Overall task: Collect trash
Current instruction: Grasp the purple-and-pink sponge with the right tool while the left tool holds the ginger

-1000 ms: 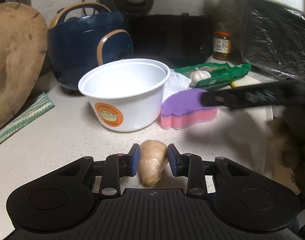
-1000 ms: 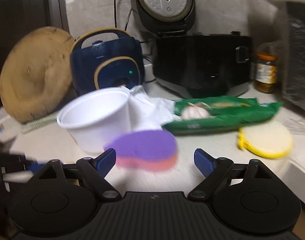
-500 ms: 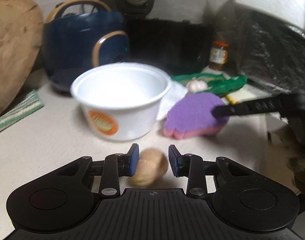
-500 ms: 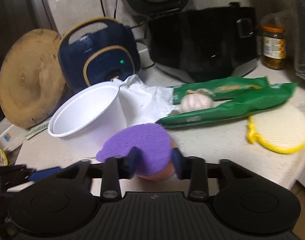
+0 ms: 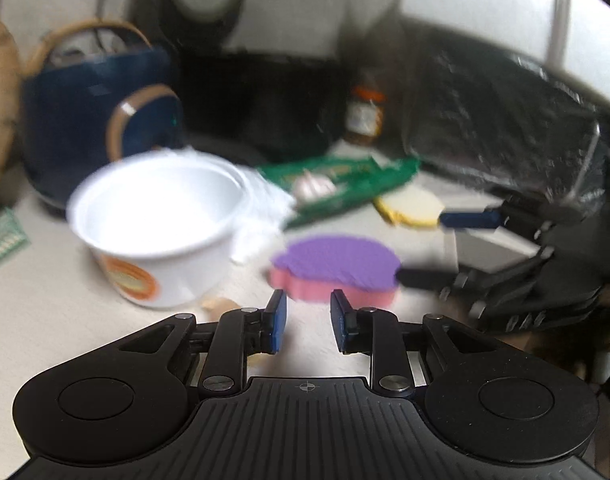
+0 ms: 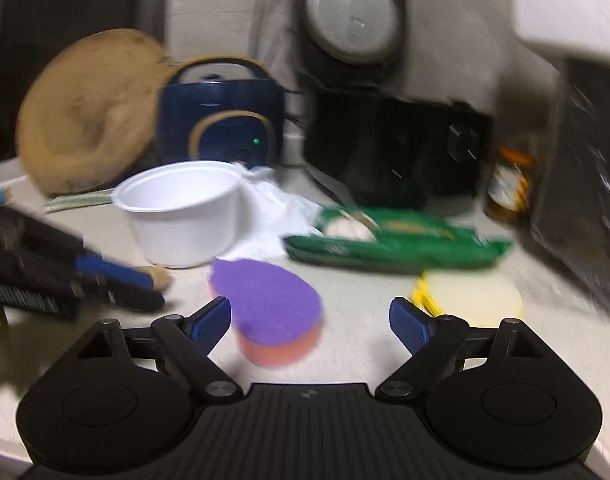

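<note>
In the left wrist view my left gripper (image 5: pixel 307 322) hangs just above the counter, its jaws closing with nothing between them. A beige lump (image 5: pixel 219 304) lies left of its left finger, against the white bowl (image 5: pixel 157 220). My right gripper (image 6: pixel 311 322) has its jaws opening wide. The purple-and-pink sponge (image 6: pixel 269 300) lies on the counter between them, nearer the left finger, and neither pad presses on it. From the left wrist, the right gripper (image 5: pixel 421 248) reaches in from the right toward the sponge (image 5: pixel 337 260). The right wrist view also shows the left gripper (image 6: pixel 151 292) beside the lump (image 6: pixel 161 276).
Crumpled white paper (image 6: pixel 277 216), a green packet (image 6: pixel 397 240) with a garlic bulb on it and a yellow round pad (image 6: pixel 473 296) lie behind the sponge. A blue cooker (image 6: pixel 221 120), a black cooker (image 6: pixel 385 152), a jar (image 6: pixel 509 184) and a wooden board (image 6: pixel 85 116) line the back.
The beige lump has left the left jaws and now lies to their left; that gripper rose and narrowed. The right gripper shut on the sponge, then opened again.
</note>
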